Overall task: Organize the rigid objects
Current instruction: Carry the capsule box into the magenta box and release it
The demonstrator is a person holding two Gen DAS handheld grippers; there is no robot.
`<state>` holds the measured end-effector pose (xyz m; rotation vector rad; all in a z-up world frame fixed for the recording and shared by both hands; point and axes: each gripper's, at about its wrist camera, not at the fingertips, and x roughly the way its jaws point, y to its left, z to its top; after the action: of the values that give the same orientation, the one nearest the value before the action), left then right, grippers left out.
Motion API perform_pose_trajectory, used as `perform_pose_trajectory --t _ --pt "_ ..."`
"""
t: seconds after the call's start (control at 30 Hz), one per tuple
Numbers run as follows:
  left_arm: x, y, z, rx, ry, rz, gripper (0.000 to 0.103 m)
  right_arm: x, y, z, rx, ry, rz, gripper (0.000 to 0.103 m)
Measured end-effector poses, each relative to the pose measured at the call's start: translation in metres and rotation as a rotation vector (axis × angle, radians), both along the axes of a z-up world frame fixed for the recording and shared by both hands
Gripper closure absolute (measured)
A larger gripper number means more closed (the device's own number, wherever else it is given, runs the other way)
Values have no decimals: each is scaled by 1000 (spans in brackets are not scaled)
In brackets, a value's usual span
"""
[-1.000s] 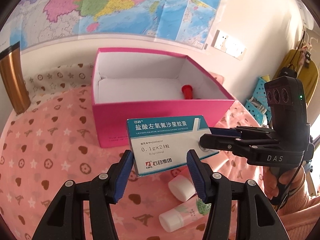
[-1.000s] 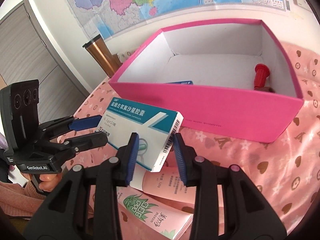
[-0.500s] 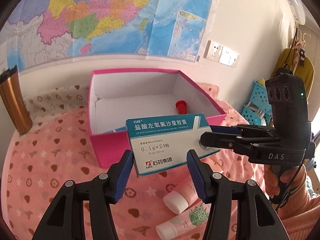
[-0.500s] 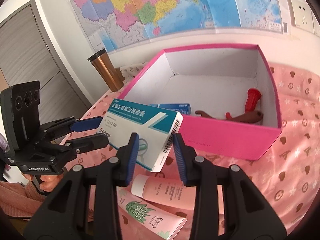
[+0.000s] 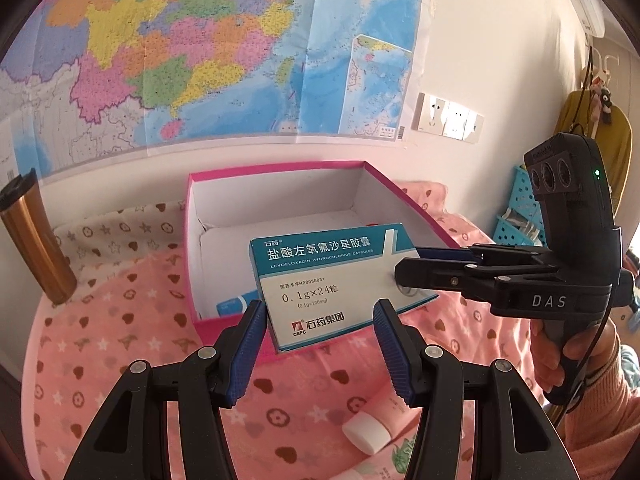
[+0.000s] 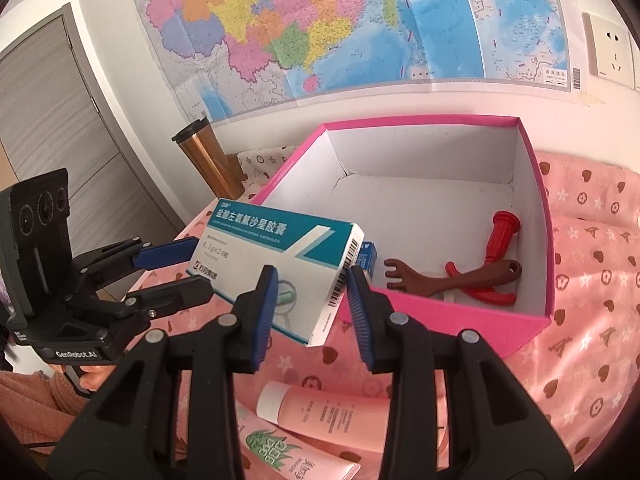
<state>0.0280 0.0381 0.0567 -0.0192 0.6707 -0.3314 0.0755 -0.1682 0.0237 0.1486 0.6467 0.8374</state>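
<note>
Two grippers meet on one medicine box (image 5: 324, 280), a teal-and-white carton held in the air just in front of the pink box (image 5: 280, 200), above the pink patterned cloth (image 5: 100, 340).

My right gripper (image 6: 308, 300) has its jaws narrowed onto the barcode end of the carton; both blue pads (image 6: 266, 300) press its faces, so it is holding it. From the left wrist view that same gripper (image 5: 404, 268) comes in from the right and pinches the carton's right edge.

My left gripper (image 5: 318, 344) has its jaws standing wide, one on each side of the carton's lower edge. Whether its pads (image 5: 250, 344) touch the cardboard, I cannot tell. From the right wrist view the left gripper (image 6: 188, 268) sits at the carton's far end, one finger above, one below.

The pink box is open, white inside. In it: a red plastic tool (image 6: 496, 248) and a brown fork-like piece (image 6: 448, 280) crossing it near the right wall, plus a small blue carton (image 6: 366, 258) against the near wall.

Loose on the cloth below the grippers: a pink tube with white cap (image 6: 324, 416) and a tube with green leaf print (image 6: 288, 456), lying side by side.

A copper tumbler (image 5: 34, 240) stands upright left of the pink box. A map (image 5: 200, 48) hangs on the wall behind.
</note>
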Motion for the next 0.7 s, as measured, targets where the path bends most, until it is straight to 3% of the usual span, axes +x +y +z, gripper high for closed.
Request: perform_pose_trajectory --t 0.7 --pt "39 12 6 22 6 33 47 46 16 8 15 48 -2 64"
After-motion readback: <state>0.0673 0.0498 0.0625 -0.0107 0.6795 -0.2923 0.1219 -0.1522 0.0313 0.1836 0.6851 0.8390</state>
